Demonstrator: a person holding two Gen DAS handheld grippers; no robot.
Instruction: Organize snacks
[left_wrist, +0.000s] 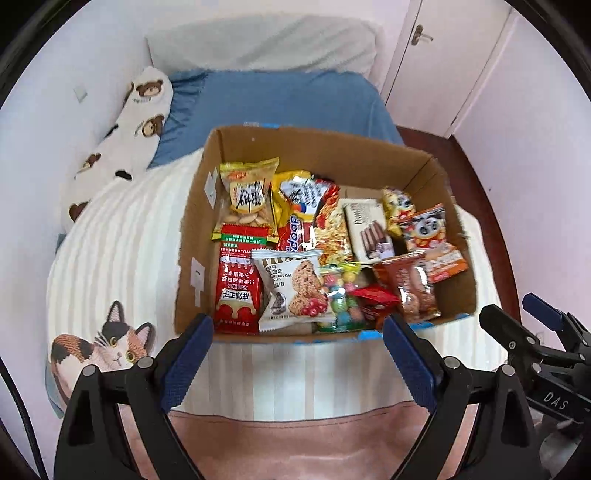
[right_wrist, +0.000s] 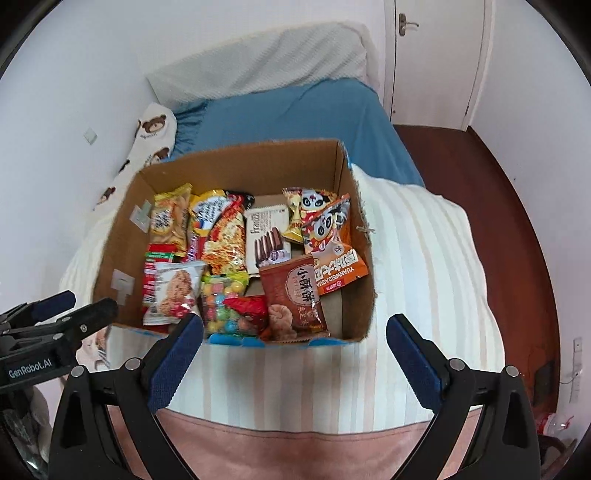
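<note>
- Cardboard box (left_wrist: 424, 162) sits on the bed, on a cream striped blanket (left_wrist: 122, 236); blue sheet (left_wrist: 280, 96) and bear-print pillow (left_wrist: 144, 107) lie beyond it.
- All snacks in view are inside the box, packed flat and partly overlapping; none lie on the blanket.
- Left side of the box: yellow cracker pack (left_wrist: 249, 197), with a red sachet (left_wrist: 238, 291) near the front wall.
- Front row: oat cookie packet (left_wrist: 293, 291), bag of coloured candy balls (right_wrist: 221, 299), small red wrapper (right_wrist: 247, 310), brown biscuit packet (right_wrist: 295, 299).
- Middle: noodle bag (right_wrist: 225, 236) and wafer pack (right_wrist: 267, 236). Right: two panda-print packets (right_wrist: 325, 221) and an orange pack (right_wrist: 341, 273).
- Left tongs (left_wrist: 297, 345): spread wide, nothing between them, hovering just short of the box's front wall.
- Right tongs (right_wrist: 295, 345): likewise wide open and empty, before the front right part of the box. Each tool shows at the edge of the other's view.
- Step in hand, as judged: the approach, before any pick; no packet is touched. The box looks filled but unsorted, so the organizing seems at or near its start.
- Next move likely calls for lowering over the front wall onto one front-row packet and pinching a crimped edge, not the flat face.
- Risk: overlapping foil packets may slide or lift together.
</note>
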